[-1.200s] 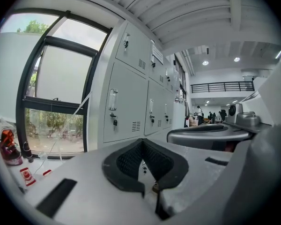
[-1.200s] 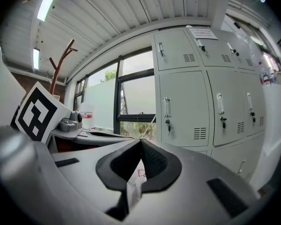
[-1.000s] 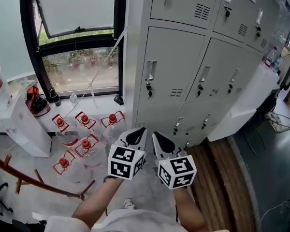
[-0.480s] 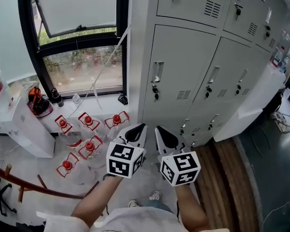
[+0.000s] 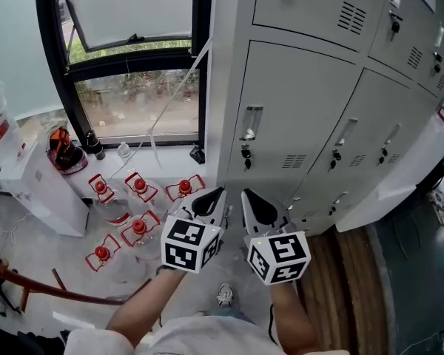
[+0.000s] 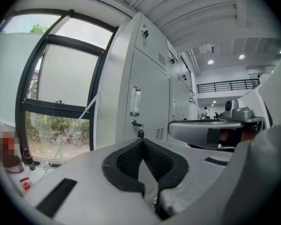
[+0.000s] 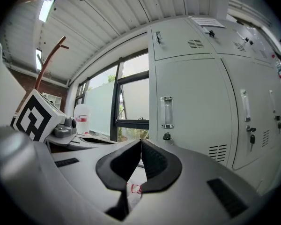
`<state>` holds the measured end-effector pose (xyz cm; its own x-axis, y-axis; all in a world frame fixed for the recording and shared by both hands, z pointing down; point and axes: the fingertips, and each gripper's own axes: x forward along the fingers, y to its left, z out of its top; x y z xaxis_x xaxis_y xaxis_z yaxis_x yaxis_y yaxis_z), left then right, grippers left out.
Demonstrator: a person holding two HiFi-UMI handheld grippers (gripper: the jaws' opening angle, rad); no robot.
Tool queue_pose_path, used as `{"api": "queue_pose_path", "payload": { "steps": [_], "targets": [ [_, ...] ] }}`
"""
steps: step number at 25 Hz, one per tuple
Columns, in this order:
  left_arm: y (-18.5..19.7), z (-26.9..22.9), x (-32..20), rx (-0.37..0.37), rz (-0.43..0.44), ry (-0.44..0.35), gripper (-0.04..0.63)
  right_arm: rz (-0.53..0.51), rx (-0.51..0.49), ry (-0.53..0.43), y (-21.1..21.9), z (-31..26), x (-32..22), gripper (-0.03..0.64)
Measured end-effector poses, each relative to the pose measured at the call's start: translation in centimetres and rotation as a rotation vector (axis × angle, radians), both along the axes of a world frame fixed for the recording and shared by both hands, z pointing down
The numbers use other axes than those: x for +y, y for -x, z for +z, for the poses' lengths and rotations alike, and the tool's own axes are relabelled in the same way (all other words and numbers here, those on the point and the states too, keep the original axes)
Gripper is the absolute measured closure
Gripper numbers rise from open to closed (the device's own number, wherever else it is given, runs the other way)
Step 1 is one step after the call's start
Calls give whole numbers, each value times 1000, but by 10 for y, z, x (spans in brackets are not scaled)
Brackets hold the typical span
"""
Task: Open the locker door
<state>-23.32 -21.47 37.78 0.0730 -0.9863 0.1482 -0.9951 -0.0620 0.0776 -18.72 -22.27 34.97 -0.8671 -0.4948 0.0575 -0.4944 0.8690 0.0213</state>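
Approach stage: left gripper and right gripper hover side by side, jaws pressed together and empty, the closed locker door standing apart at twelve o'clock. Next, one gripper likely must open its jaws and reach the door's handle.

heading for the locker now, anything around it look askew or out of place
Nothing looks damaged or spilled. The one oddity is a thin white cord that slants loose across the window, running down from the edge of the locker.
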Motion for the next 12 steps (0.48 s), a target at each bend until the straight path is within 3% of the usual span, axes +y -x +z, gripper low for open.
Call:
{"api": "queue_pose_path", "payload": {
  "steps": [12],
  "targets": [
    [45,-12,-64,-14,-85,-13,589,-74,-6,-24,44,-17,-74,612]
  ]
}}
